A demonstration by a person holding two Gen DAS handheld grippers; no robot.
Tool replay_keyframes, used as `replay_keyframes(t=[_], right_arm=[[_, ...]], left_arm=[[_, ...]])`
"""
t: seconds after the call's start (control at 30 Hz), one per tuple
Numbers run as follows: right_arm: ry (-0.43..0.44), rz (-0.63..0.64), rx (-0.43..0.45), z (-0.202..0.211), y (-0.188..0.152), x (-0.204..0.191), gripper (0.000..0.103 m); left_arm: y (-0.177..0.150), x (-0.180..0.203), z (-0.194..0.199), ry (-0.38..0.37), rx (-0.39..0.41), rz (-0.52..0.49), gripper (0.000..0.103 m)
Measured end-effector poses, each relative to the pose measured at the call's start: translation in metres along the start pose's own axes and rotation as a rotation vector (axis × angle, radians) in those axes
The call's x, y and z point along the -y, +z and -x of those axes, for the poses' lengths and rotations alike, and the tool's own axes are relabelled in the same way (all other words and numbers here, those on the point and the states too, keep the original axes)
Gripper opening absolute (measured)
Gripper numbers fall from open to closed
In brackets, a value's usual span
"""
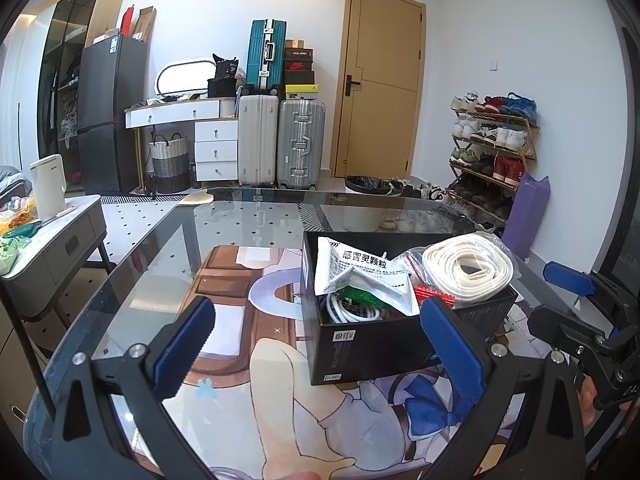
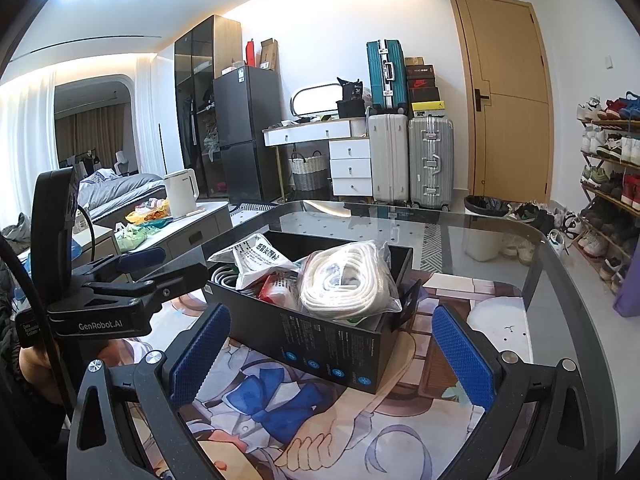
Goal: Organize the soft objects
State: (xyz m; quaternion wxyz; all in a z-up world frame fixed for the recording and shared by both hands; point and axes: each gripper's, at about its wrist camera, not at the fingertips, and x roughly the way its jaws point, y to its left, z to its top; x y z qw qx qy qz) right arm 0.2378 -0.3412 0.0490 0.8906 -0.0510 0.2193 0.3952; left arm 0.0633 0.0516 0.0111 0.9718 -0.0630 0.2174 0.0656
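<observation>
Tongs, left (image 1: 320, 338) and right (image 2: 334, 350), hung spread and empty before the box (image 2: 320, 344); packing seemed done, and next likely called for tucking the rope (image 2: 346, 280) down.

The left gripper (image 1: 320, 344) is wide open, with nothing between its blue pads. The right gripper (image 2: 332, 352) is wide open too; it appears at 3 o'clock in the left wrist view.
</observation>
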Motion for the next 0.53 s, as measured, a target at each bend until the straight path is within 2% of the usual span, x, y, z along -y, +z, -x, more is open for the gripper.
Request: replay_keyframes(t=[0.53], right_arm=[[0.001, -0.003, -0.001, 0.0011, 0.0011, 0.0023, 0.102]], left_arm=[[0.0002, 0.0064, 0.0021, -0.009, 0.0, -0.044, 0.103]])
